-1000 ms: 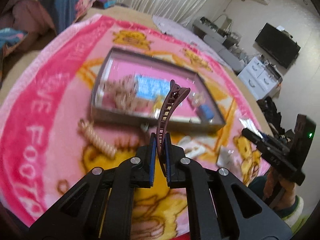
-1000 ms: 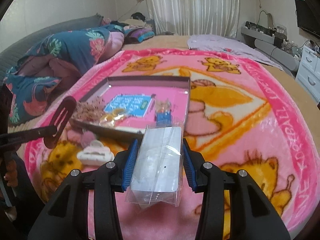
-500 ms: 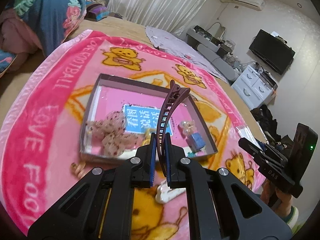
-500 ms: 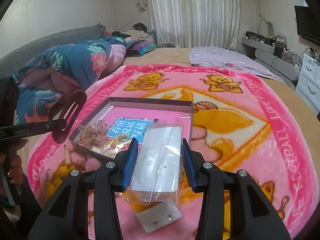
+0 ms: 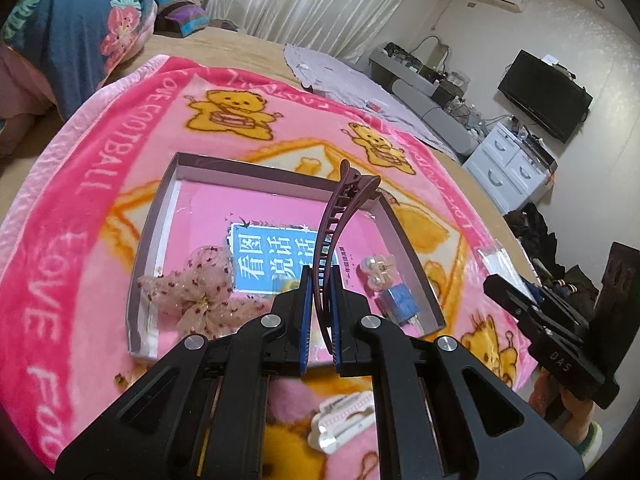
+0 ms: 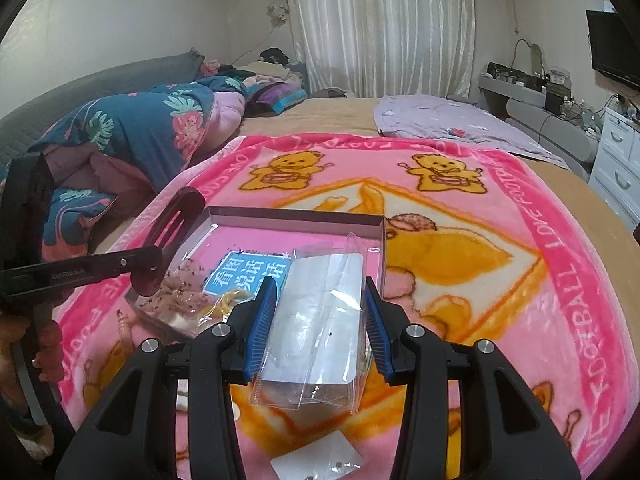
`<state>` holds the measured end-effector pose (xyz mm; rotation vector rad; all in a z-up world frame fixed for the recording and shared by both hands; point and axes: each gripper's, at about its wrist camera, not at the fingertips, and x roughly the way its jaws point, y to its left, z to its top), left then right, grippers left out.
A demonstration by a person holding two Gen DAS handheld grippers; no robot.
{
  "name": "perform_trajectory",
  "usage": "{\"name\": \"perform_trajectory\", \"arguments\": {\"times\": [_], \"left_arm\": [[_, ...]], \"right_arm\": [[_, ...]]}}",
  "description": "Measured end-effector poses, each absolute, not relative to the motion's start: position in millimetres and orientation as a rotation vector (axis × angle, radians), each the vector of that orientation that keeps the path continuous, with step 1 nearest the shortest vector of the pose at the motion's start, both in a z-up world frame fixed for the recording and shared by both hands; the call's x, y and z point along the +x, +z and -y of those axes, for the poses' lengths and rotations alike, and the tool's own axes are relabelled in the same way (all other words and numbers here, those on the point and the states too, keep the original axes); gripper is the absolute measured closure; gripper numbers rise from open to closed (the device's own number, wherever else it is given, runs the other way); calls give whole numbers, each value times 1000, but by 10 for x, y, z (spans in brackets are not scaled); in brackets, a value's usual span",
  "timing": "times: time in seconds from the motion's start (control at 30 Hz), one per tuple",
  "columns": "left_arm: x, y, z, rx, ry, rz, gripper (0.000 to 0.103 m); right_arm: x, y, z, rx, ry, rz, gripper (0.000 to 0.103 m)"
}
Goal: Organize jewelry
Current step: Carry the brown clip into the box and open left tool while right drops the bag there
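My left gripper (image 5: 319, 280) is shut on a long brown hair clip (image 5: 338, 216) and holds it upright above the near edge of the shallow grey box (image 5: 152, 216) on the pink blanket. The box holds a pink bow (image 5: 192, 292), a blue card (image 5: 272, 260), pearl earrings (image 5: 378, 270) and a small blue item (image 5: 398, 300). My right gripper (image 6: 320, 312) is shut on a clear plastic packet (image 6: 316, 320), above the blanket in front of the box (image 6: 296, 218). The left gripper and clip (image 6: 168, 236) show at the left there.
A white hair clip (image 5: 344, 426) lies on the blanket near the box's front. A white earring card (image 6: 320, 462) lies below my right gripper. A beige spiral tie (image 6: 124, 326) lies left of the box. Bedding is piled at the far left; drawers stand at the right.
Both grippers have pulled back and risen, so the box looks farther away and lower. The brown clip and the clear packet stay held. The white card on the blanket has come into view.
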<state>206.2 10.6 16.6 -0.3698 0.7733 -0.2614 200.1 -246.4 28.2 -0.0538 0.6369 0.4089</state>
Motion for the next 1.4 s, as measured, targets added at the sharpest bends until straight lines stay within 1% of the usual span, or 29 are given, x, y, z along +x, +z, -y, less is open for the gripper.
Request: {"name": "perform_trajectory", "arguments": {"times": [0.6,0.9,1.33,1.4], "left_arm": [[2390,-235,-253,-362,-212,-843,101],[2446,-285,-336,-336,-174,-842,100],[2375,-217,-446,-357,-156,-829,100],[2347,-189,-468,-360,-155,-824,98]], "right_arm": [[2390,161,2153,-87,419,-676,61],[2608,134,1974,-90,443,-690,61],[2594,-329,1816,-161,477,-803,61],[2589,-375,1789,-168,483,-817,61]]}}
